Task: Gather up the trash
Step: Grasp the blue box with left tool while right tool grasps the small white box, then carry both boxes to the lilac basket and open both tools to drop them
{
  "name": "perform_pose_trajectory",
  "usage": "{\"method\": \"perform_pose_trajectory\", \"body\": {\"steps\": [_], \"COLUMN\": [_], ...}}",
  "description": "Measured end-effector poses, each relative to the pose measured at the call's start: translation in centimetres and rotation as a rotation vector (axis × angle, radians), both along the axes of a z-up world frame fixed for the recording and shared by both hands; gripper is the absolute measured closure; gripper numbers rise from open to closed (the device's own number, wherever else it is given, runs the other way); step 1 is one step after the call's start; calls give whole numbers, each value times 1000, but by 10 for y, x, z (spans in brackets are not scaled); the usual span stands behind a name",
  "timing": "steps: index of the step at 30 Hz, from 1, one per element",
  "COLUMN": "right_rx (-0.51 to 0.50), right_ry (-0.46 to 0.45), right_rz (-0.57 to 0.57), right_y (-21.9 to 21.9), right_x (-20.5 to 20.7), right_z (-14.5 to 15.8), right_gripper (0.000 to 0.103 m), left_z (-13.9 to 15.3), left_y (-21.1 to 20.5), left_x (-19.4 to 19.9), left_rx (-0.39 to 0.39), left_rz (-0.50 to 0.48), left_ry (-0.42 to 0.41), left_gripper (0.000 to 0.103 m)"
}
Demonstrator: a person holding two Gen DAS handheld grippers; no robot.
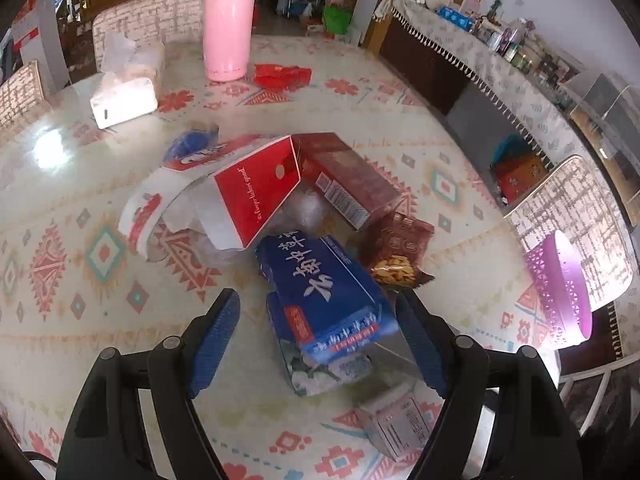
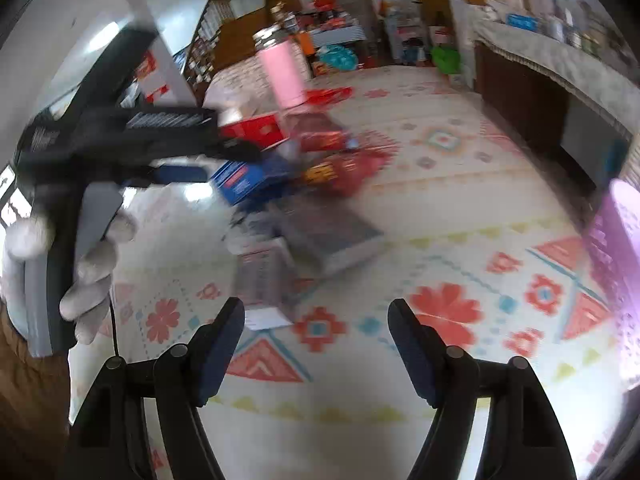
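Note:
A heap of trash lies mid-table in the left wrist view: a red-and-white carton (image 1: 248, 196), a dark red box (image 1: 348, 176), a brown snack wrapper (image 1: 400, 248), a blue box with white characters (image 1: 328, 292) and a small pale box (image 1: 396, 424). My left gripper (image 1: 316, 298) is open and points down at the heap. The blue box lies between its fingers, with a wide gap at the left pad (image 1: 216, 332). My right gripper (image 2: 316, 305) is open over bare tablecloth with nothing between its fingers. The blurred heap, with a small pale box (image 2: 264, 280) nearest, lies just beyond its left fingertip.
A pink bottle (image 1: 228, 32) and a tissue pack (image 1: 128, 88) stand at the table's far side, with a red wrapper (image 1: 280, 74) beside the bottle. A purple basket (image 1: 564, 284) sits at the right edge. A gloved hand (image 2: 92, 264) holds the left gripper's handle.

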State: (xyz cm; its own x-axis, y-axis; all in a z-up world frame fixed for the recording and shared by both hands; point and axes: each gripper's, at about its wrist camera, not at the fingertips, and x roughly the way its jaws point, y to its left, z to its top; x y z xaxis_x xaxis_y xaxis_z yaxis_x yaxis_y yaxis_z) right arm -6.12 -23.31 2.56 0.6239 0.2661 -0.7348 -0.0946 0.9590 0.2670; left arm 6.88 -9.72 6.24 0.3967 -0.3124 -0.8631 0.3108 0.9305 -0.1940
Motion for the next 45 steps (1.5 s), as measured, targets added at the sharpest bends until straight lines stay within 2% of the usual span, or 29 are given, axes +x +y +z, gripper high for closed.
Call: {"method": "perform_pose_trajectory", "body": {"steps": [6, 7, 8, 11, 13, 14, 18, 20, 21, 22, 27, 29, 30, 35, 45], "right_rx": [-31, -41, -53, -61, -37, -37, -70, -62, -62, -67, -98, -131, -140, -58, -7], "right_ry": [-5, -10, -17, -47, -57, -59, -67, -51, -51, -61, -73, -62, -42, -53, -137], "right_rz": [11, 15, 20, 37, 71, 80, 88, 85, 80, 71, 95, 93, 88, 50, -70], "right_y": [22, 25, 28, 34, 37, 39, 44, 43, 44, 44, 58, 62, 62, 41, -30], "right_x": [24, 26, 27, 26, 26, 26, 25, 25, 22, 21, 25, 28, 30, 18, -32], "right_z": [-11, -10, -10, -7, -6, -4, -3, -4, -5, -5, -7, -11, -14, -6, 24], "right_gripper": [24, 24, 24, 37, 65, 67, 67, 53, 33, 25, 26, 42, 66, 66, 66], "left_z": [-19, -20, -22, -19, -14, -12, 3, 10, 13, 15, 28, 33, 35, 47, 60], "left_y": [-6, -5, -5, 3, 9, 13, 27, 35, 39, 40, 43, 41, 41, 32, -8], "left_x": [6, 5, 4, -4, -9, -12, -29, -40, -45, -49, -72, -81, -85, -110, -137], "left_rx": [3, -3, -17, -48, -64, -69, -83, -88, -89, -88, -47, -31, -24, 29, 27], "left_rz": [3, 1, -6, 0, 8, 16, 29, 35, 40, 43, 45, 32, 27, -11, -115], "left_ry": [62, 67, 75, 58, 43, 34, -18, -38, -48, -57, -132, -159, -172, -258, -288], "left_gripper": [24, 30, 53, 56, 56, 56, 56, 55, 55, 55, 55, 55, 55, 55, 55]}}
